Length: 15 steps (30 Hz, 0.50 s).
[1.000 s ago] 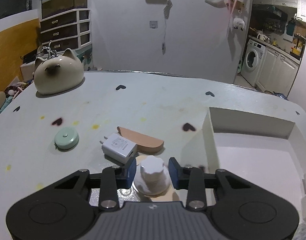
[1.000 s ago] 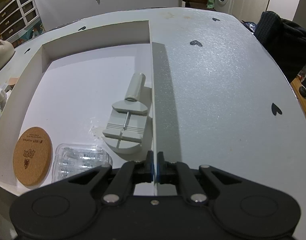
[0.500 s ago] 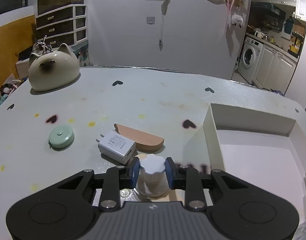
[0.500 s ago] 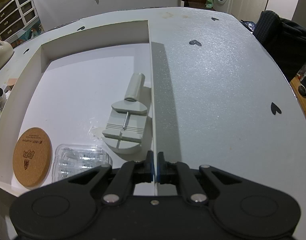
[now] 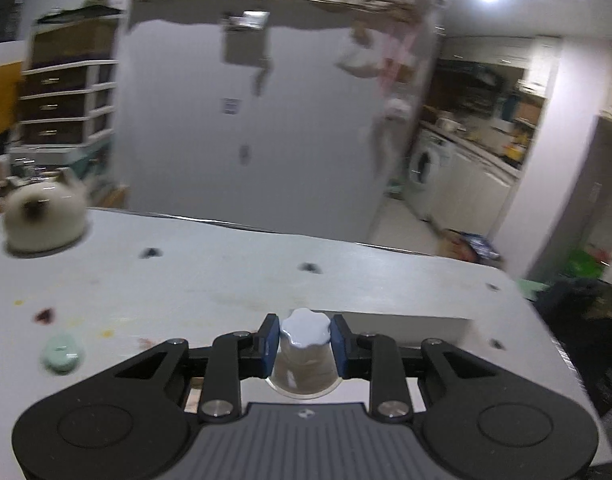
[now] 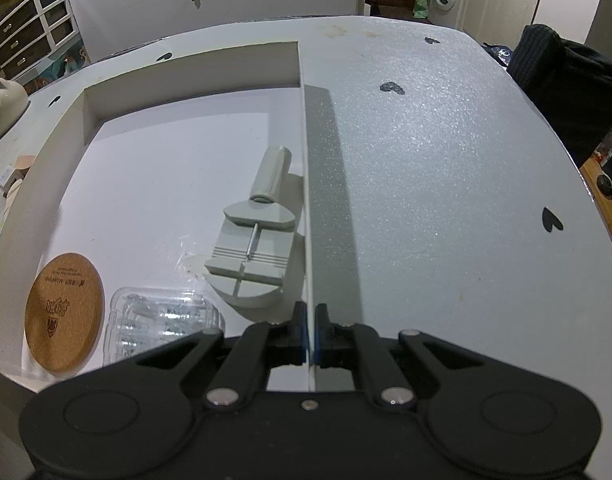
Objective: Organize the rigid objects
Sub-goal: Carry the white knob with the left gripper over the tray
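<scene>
My left gripper (image 5: 305,340) is shut on a white knob-shaped piece with a scalloped cap (image 5: 305,329) and holds it above the table (image 5: 225,280); this view is blurred. The far wall of the white box (image 5: 406,322) shows just behind it. My right gripper (image 6: 310,330) is shut on the thin right wall of that white box (image 6: 306,152). Inside the box lie a grey watch-link tool (image 6: 251,256), a round cork coaster (image 6: 64,312) and a clear plastic case (image 6: 165,320).
A cat-shaped ceramic pot (image 5: 45,220) stands at the table's far left. A mint round tape measure (image 5: 61,354) lies left of my left gripper. Dark clothing (image 6: 566,88) hangs past the table's right edge. Small items (image 6: 9,176) lie outside the box's left wall.
My left gripper shut on the white knob piece and lifted it off the table, tilting upward. The charger and wooden piece dropped out of view. The right gripper stayed put.
</scene>
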Available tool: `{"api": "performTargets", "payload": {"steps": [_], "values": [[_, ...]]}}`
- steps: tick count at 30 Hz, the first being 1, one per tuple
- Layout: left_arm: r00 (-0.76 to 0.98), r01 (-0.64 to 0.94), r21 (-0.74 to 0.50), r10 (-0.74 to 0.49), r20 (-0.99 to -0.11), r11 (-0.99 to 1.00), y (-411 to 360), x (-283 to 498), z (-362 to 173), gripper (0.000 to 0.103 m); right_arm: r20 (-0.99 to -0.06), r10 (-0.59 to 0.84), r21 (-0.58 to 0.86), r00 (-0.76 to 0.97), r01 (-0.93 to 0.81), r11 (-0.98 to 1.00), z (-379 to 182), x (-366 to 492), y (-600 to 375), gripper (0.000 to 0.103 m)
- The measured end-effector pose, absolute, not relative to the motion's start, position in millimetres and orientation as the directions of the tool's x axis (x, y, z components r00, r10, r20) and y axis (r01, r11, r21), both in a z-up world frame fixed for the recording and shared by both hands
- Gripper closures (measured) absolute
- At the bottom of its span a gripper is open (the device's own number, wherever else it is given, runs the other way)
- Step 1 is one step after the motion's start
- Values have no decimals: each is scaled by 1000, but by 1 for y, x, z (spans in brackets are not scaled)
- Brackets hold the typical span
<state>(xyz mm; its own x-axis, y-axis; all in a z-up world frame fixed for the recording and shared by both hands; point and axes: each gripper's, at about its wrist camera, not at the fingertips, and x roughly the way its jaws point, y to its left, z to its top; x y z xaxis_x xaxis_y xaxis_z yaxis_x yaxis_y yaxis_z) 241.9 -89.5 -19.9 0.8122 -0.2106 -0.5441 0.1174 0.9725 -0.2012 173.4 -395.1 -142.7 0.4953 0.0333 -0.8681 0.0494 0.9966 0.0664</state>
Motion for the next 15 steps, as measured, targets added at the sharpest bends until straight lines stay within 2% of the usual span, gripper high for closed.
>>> {"api": "performTargets", "payload": {"steps": [7, 15], "values": [[683, 289, -248, -380, -623, 925, -153, 247, -49, 74, -867, 33, 66, 497, 50, 997, -142, 173, -395, 99], [525, 391, -287, -468, -711, 874, -203, 253, -91, 74, -867, 32, 70, 498, 59, 996, -142, 172, -395, 99]]}}
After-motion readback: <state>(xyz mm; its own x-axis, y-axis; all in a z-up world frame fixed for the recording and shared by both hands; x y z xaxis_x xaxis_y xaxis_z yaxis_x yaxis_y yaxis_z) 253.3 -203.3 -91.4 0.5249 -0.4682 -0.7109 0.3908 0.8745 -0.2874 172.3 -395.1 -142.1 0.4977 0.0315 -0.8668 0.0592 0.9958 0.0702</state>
